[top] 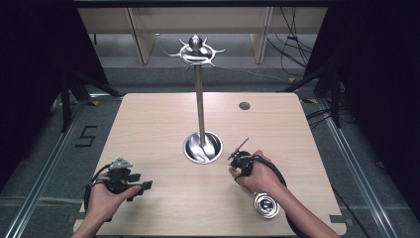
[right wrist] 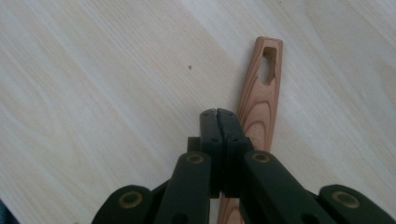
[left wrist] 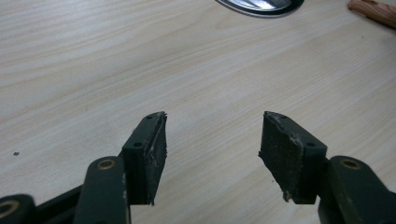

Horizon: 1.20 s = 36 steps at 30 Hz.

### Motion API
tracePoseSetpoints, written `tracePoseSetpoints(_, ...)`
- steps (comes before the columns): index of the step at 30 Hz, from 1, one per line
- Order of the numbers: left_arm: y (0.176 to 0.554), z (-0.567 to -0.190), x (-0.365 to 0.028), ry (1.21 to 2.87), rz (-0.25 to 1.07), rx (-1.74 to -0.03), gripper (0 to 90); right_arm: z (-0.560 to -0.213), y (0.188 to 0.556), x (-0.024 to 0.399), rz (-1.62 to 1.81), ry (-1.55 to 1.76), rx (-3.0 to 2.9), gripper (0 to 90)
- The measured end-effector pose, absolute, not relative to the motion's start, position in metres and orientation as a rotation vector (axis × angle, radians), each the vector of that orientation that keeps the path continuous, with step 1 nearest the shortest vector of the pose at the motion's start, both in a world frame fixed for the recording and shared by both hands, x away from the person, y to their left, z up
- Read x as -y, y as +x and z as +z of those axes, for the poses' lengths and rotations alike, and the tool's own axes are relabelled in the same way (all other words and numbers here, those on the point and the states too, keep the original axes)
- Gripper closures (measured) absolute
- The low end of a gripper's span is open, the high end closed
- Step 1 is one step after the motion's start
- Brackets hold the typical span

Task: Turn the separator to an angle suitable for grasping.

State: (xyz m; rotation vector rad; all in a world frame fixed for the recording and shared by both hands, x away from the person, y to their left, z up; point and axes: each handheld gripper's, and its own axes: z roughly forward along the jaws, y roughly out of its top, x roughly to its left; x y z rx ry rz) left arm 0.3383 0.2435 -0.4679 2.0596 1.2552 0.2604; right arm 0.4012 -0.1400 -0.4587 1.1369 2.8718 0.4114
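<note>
**Closed jaws over a slim wooden handle**

The right gripper [right wrist: 219, 114], jaws pressed together on nothing, is hovering above the wooden handle [right wrist: 261, 98], which lies flat on the table [right wrist: 93, 93] toward one o'clock. It looks light, stiff and smooth; gripping mid-shaft seems safest. The left gripper [left wrist: 212, 140] is idling with jaws apart.

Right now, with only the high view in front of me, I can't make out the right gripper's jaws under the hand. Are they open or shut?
Observer: Shut. In its own view the right gripper has its jaws pressed together with nothing between them.
Operator: Is anything lying on the table by those jaws?
Observer: Yes, a wooden handle with a hanging slot at its far end lies flat just beside and behind the jaws, not gripped.
Operator: And the other gripper?
Observer: The left gripper is open, with bare table between its pads.
</note>
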Motion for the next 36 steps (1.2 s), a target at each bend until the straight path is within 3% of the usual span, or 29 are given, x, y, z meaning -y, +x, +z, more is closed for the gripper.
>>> tracePoseSetpoints(17,0.338,-0.471,-0.24,2.066,0.24,-1.264,39.6,-0.475,0.416,0.137,0.277,1.211,-2.809,90.0)
tracePoseSetpoints(35,0.338,-0.472,-0.238,2.07,0.219,-1.282,39.5,-0.468,0.425,0.18,0.255,1.457,-2.655,89.9)
tracePoseSetpoints(36,0.338,-0.472,-0.238,2.069,0.222,-1.284,39.4,-0.463,0.421,0.182,0.3,1.469,-2.636,85.8)
